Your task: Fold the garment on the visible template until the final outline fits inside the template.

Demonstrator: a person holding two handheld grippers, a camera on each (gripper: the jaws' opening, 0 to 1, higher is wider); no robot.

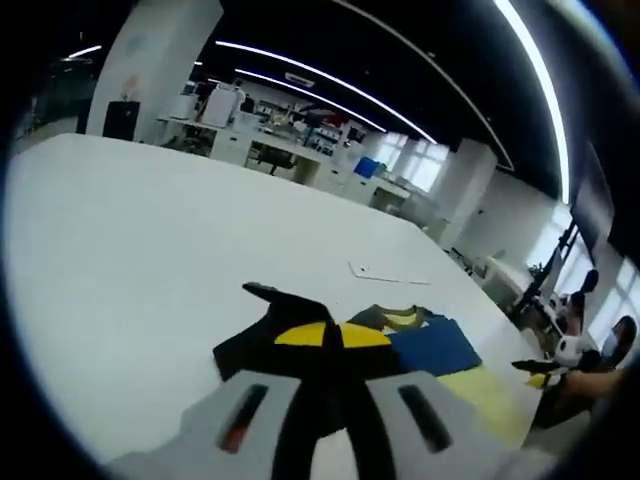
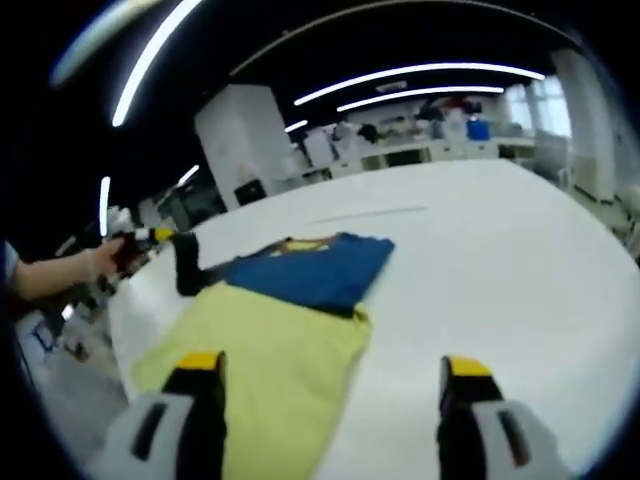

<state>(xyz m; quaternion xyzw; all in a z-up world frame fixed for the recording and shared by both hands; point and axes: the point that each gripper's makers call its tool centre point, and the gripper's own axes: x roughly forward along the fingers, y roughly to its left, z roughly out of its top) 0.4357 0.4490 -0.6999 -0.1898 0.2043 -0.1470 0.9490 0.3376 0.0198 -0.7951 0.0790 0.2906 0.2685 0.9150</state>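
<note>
Room: open-plan workspace is showing in both views, several long ceiling light strips (image 2: 420, 75) are glowing overhead, desks and white pillars are lining the far side.

One white table (image 1: 150, 260) is taking up most of both views. One thin pale strip (image 1: 385, 275) is lying flat on it beyond the garment; can't tell what it is.

One garment (image 2: 270, 350) is lying flat near the table's edge: yellow panel nearest the right gripper, blue section (image 2: 315, 268) lying over its far end, a black part with a yellow patch past that. In the left gripper view the black end (image 1: 290, 335) is sitting closest, right at the jaws, blue in the middle, yellow furthest.

Two grippers. Left gripper (image 1: 330, 385): jaws are sitting clenched together right at the garment's black edge; can't tell whether any cloth is pinched. Right gripper (image 2: 330, 390): jaws are standing wide apart, released, one tip over the yellow panel, the other over bare table.

One hand (image 2: 105, 260) is holding the left gripper at the table's edge in the right gripper view.
</note>
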